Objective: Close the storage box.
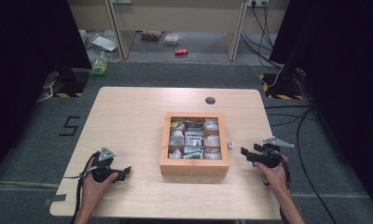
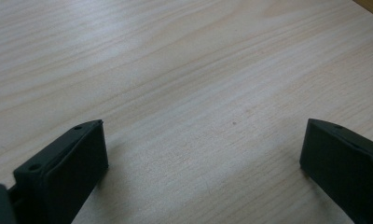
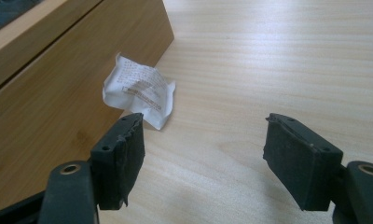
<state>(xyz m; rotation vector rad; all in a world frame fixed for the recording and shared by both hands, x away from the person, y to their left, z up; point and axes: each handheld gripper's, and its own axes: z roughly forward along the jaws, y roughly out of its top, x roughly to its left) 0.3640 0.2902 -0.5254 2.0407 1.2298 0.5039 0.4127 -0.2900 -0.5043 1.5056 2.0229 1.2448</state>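
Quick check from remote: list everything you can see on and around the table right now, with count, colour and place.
table: one, light wood, centre
wooden box: one, tan, compartments with pale packets, table middle
white packet: one, crumpled, printed, leaning against the box's right outer wall
round grommet: one, dark, table's far edge
red can: one, floor beyond
green bottle: one, floor far left
left gripper: black, open, near-left table
right gripper: black, open, near the packet

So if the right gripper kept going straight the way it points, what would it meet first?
Probably the small white packet lying against the wooden box; it sits slightly left of the line between the open fingers, so the right gripper might just miss it.
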